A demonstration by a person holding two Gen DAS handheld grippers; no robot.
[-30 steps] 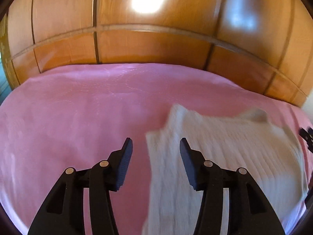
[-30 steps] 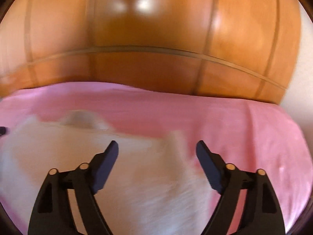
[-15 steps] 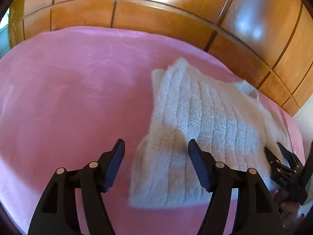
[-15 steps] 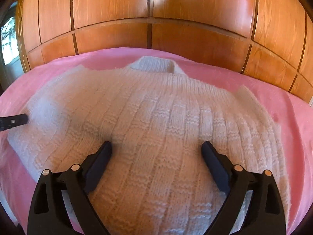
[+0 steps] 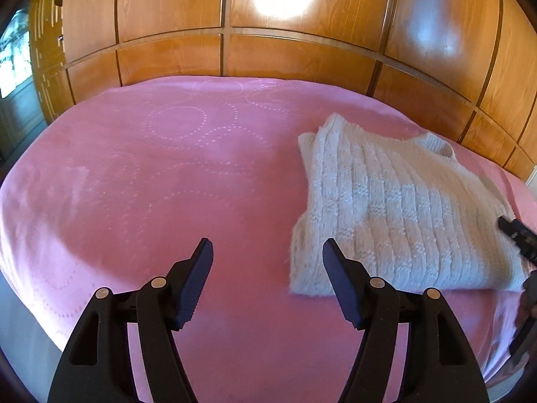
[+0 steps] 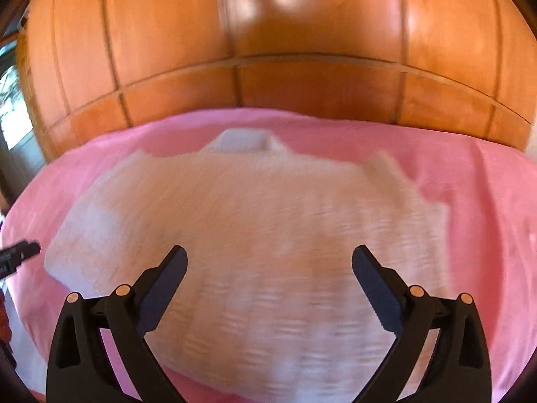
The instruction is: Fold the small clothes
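A small white knitted sweater lies flat on the pink bedspread, its collar toward the far wooden wall. My left gripper is open and empty, above the bedspread just left of the sweater's near left corner. My right gripper is open and empty, above the sweater's near half; this view is blurred. The right gripper's tips show at the right edge of the left wrist view. The left gripper's tip shows at the left edge of the right wrist view.
A glossy wooden panelled wall stands right behind the bed. The bed's left edge drops off at the lower left. A window shows at the far left.
My left gripper has drawn back and to the left, off the sweater's corner. My right gripper has pulled back slightly over the sweater and is moving. Both stay open.
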